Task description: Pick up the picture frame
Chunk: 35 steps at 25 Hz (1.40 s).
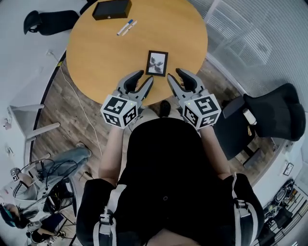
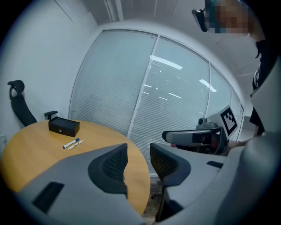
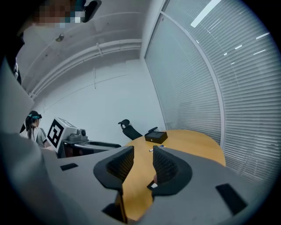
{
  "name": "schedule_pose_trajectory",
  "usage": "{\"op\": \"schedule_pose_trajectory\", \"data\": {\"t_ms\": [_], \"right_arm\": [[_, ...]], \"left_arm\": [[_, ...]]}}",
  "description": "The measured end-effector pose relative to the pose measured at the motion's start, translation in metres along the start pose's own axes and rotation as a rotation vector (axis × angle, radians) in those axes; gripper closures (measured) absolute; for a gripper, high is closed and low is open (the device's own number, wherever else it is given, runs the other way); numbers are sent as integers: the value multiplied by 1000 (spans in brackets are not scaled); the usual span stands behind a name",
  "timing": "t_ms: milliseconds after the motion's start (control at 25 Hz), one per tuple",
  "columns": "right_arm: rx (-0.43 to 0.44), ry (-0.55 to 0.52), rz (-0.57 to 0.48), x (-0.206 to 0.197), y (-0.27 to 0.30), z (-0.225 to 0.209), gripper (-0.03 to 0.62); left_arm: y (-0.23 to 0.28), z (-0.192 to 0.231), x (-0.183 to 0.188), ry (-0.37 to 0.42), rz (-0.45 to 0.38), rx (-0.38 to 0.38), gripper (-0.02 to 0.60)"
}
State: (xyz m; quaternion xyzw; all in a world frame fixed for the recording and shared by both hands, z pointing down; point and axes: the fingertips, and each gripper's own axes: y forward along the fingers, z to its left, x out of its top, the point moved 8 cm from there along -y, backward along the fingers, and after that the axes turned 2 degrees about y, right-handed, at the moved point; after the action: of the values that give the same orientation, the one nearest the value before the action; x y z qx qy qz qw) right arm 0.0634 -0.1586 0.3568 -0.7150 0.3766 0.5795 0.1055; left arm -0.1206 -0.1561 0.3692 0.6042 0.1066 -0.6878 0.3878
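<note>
**Both grippers wide open just short of the picture frame**

A round wooden table (image 1: 96, 62) fills the upper middle of the head view. A dark office chair (image 1: 276, 115) stands at the right edge, off the table.

The left gripper (image 1: 144, 77) and the right gripper (image 1: 174, 74) sit side by side at the table's near edge, just below centre frame. Each has its jaws spread wide, and its own view shows only tabletop in the gap. Each carries a marker cube (image 1: 119, 111) printed with black-and-white square codes. These are the only print that can be made out, and they hold no letters or words.

A black box (image 1: 111, 8) lies at the far edge of the table, top centre, with a small pale fitting on its front. No label on it can be read.

The picture frame (image 1: 157, 63) lies flat on the table at centre frame, just beyond the gripper tips and in line with the gap between the two grippers, touching neither. It is a small upright rectangle with a black border around a pale grey picture showing a dark, leaf-like shape. No caption is legible.

Two markers (image 1: 126, 27) lie side by side between the box and the frame. One has a blue cap, and their print is too small to read.
</note>
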Motion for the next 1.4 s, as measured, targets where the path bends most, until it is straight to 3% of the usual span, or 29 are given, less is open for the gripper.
{"op": "schedule_pose_trajectory", "data": {"t_ms": [360, 600, 1120, 1400], "right_arm": [[34, 2, 103, -11, 31, -33, 461], [23, 64, 146, -29, 50, -49, 462], [-117, 163, 245, -96, 130, -88, 462], [-214, 189, 309, -129, 174, -107, 462]], "left_arm": [[47, 15, -12, -67, 52, 11, 426], [71, 37, -26, -104, 104, -3, 426], [126, 122, -99, -191, 251, -41, 425], [156, 165, -135, -167, 345, -32, 425]]}}
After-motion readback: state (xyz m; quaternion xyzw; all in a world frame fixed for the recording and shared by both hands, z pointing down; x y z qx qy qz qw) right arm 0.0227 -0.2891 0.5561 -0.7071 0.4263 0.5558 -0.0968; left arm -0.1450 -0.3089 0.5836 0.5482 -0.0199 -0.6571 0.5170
